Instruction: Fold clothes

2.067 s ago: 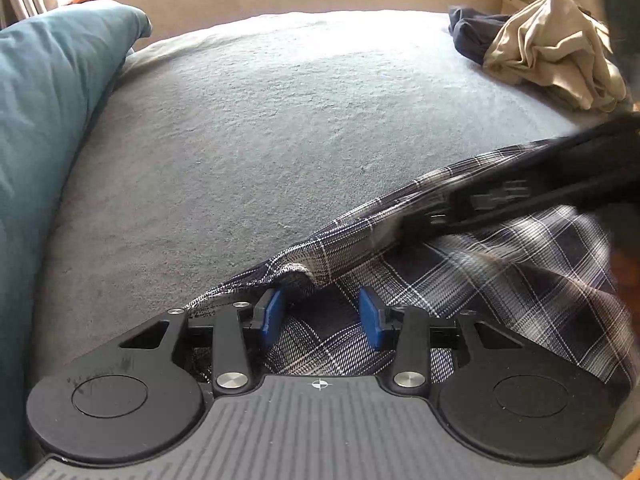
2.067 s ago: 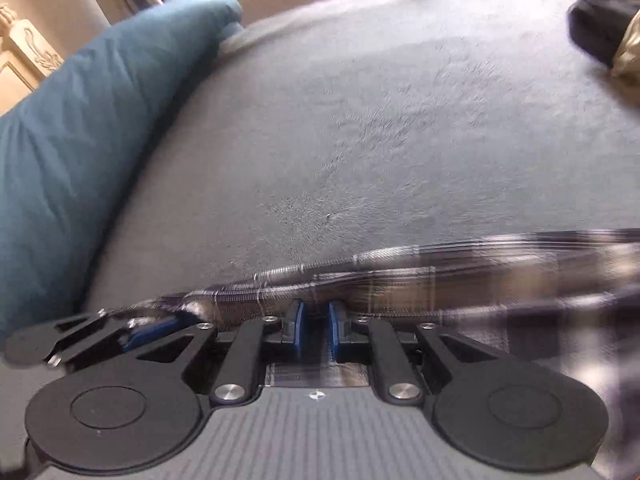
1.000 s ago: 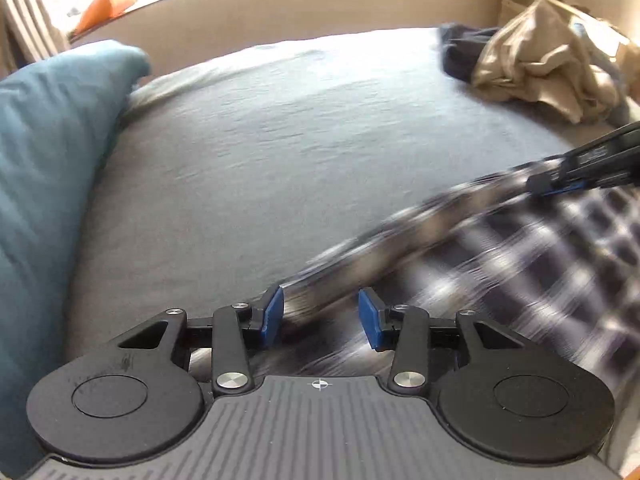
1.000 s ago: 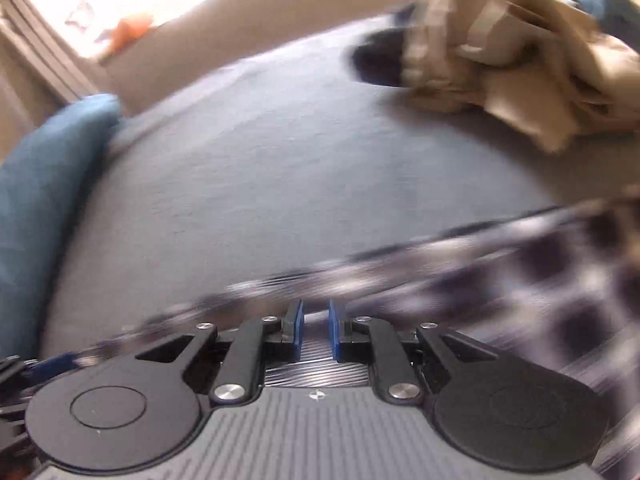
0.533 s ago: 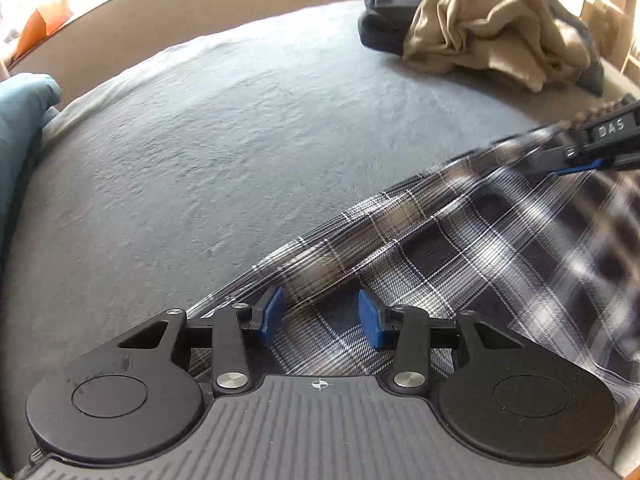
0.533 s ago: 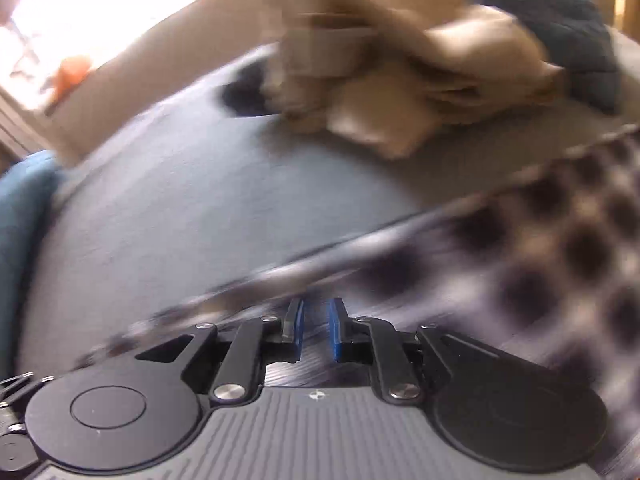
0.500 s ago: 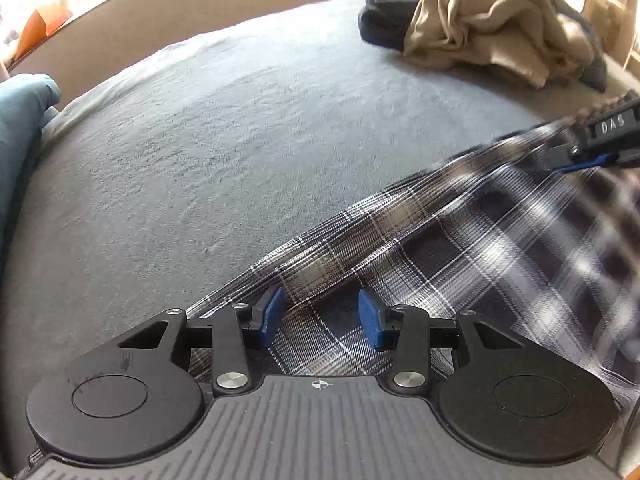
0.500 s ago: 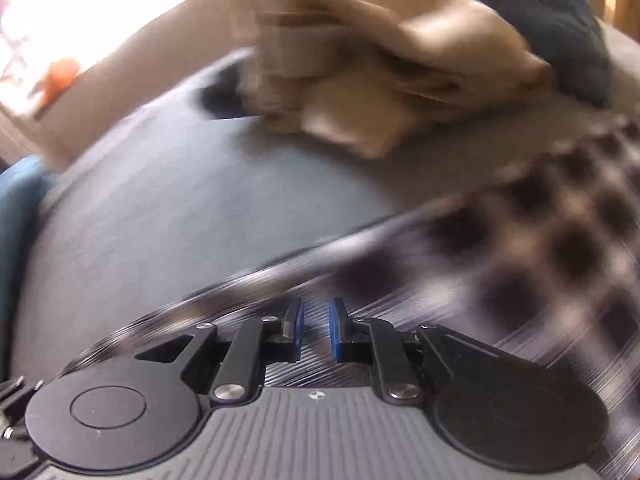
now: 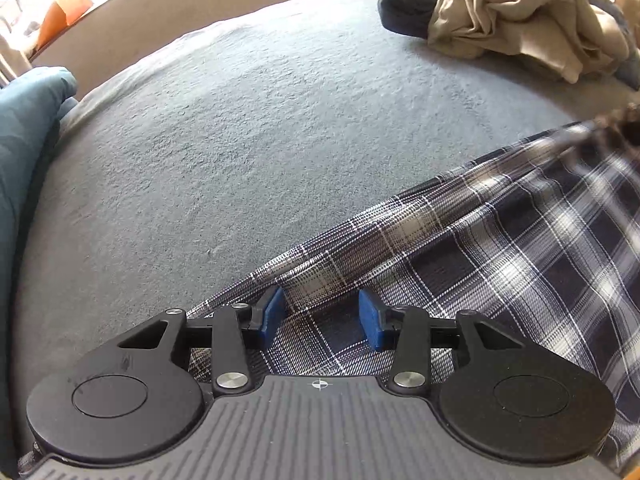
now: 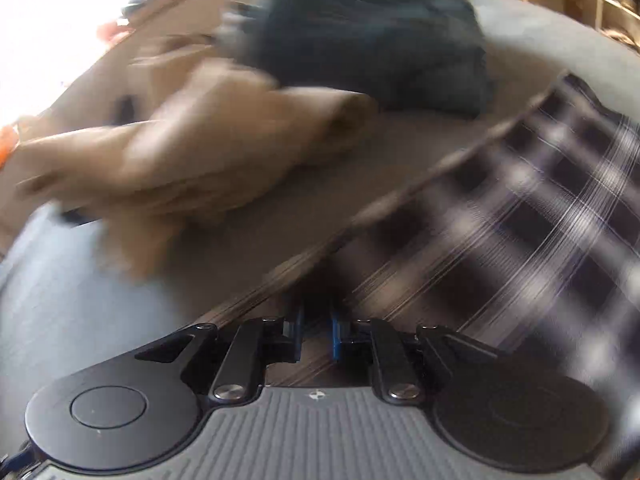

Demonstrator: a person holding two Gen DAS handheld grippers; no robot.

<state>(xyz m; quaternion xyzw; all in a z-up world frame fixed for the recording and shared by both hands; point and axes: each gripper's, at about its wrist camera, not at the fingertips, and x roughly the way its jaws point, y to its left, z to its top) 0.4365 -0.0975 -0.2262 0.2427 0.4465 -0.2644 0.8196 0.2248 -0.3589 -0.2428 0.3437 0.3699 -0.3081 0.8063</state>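
Bed (image 9: pixel 248 128): beige pile (image 10: pixel 192 152) nearer (right tongs (image 10: pixel 316 332) swung)

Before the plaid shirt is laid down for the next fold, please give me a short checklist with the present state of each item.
1. Right gripper shut on the plaid shirt: ok.
2. Left gripper gripping the shirt: not ok, jaws open with the fabric passing between them.
3. Grey bed cover free ahead: ok.
4. Beige garment and dark garment apart from the shirt: ok.
5. Shirt edge smooth: cannot tell, right view blurred.
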